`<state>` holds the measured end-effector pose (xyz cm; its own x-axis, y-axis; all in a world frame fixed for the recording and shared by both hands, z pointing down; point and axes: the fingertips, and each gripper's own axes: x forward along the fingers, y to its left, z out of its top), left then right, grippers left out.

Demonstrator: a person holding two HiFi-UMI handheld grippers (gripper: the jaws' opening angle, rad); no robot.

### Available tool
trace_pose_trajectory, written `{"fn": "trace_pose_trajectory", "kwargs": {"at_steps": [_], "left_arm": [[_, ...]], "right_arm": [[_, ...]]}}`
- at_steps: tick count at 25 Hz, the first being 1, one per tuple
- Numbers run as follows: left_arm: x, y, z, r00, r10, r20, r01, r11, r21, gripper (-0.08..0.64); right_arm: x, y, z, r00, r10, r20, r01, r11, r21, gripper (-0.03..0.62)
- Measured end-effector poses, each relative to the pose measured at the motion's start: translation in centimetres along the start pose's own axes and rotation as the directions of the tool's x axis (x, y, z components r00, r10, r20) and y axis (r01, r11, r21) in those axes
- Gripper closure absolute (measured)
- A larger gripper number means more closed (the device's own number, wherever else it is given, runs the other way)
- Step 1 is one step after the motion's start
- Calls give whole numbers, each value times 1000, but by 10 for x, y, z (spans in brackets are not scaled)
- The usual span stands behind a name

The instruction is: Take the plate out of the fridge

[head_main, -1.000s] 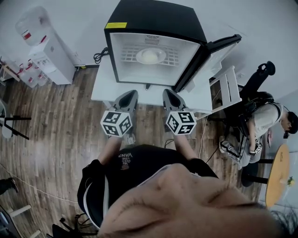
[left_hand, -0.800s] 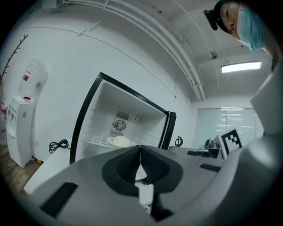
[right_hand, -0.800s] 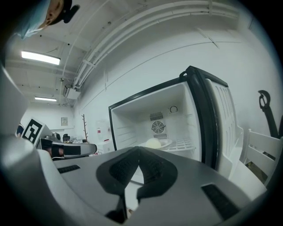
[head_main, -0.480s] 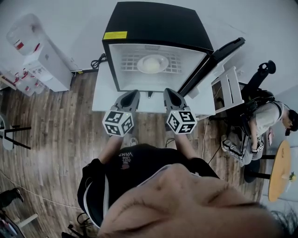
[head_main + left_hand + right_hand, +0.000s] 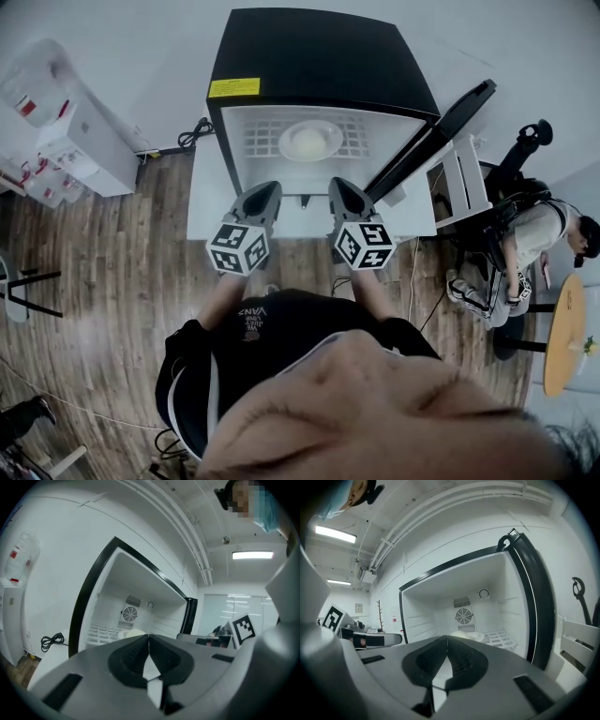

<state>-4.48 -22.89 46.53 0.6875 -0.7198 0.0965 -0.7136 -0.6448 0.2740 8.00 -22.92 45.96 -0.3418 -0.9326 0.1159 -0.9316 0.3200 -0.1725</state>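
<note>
A small black fridge (image 5: 319,66) stands open on a white table (image 5: 202,192), its door (image 5: 441,127) swung out to the right. A white plate (image 5: 310,141) lies on the wire shelf (image 5: 272,136) inside. The plate (image 5: 471,637) shows just past the jaws in the right gripper view, and its edge (image 5: 132,633) peeks over the jaws in the left gripper view. My left gripper (image 5: 266,189) and right gripper (image 5: 336,187) hover side by side in front of the fridge opening, both shut and empty, apart from the plate.
A water dispenser (image 5: 66,122) stands at the left against the wall. A power cord (image 5: 192,136) hangs beside the fridge. At the right are a white rack (image 5: 455,178), a seated person (image 5: 525,244) and a round wooden table (image 5: 562,333). Wooden floor surrounds the table.
The view has shifted so the fridge sits slightly lower and nearer in the head view. Both grippers stay shut, side by side in front of the opening.
</note>
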Motion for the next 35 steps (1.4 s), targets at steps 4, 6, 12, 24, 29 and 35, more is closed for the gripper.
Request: {"fn": "trace_pose_trajectory", "kwargs": {"at_steps": [4, 6, 12, 24, 29, 35], "left_arm": [[8, 5, 1, 1000, -30, -7, 30, 1000, -6, 543], [12, 8, 1, 999, -38, -8, 38, 999, -9, 543], [21, 8, -2, 998, -53, -20, 53, 998, -28, 543], [44, 14, 1, 1000, 3, -13, -4, 999, -54, 543], [53, 16, 4, 1000, 28, -7, -28, 998, -54, 543], [63, 21, 9, 998, 57, 4, -56, 997, -53, 543]], "right_arm": [[5, -4, 0, 1000, -27, 1, 27, 1000, 2, 580], [6, -5, -1, 999, -35, -1, 35, 999, 1, 580], [10, -13, -1, 999, -52, -12, 52, 999, 2, 580], [34, -33, 13, 1000, -1, -22, 1, 1000, -12, 580], [43, -40, 19, 1000, 25, -16, -25, 1000, -17, 580], [53, -46, 20, 998, 53, -23, -53, 998, -17, 580]]}}
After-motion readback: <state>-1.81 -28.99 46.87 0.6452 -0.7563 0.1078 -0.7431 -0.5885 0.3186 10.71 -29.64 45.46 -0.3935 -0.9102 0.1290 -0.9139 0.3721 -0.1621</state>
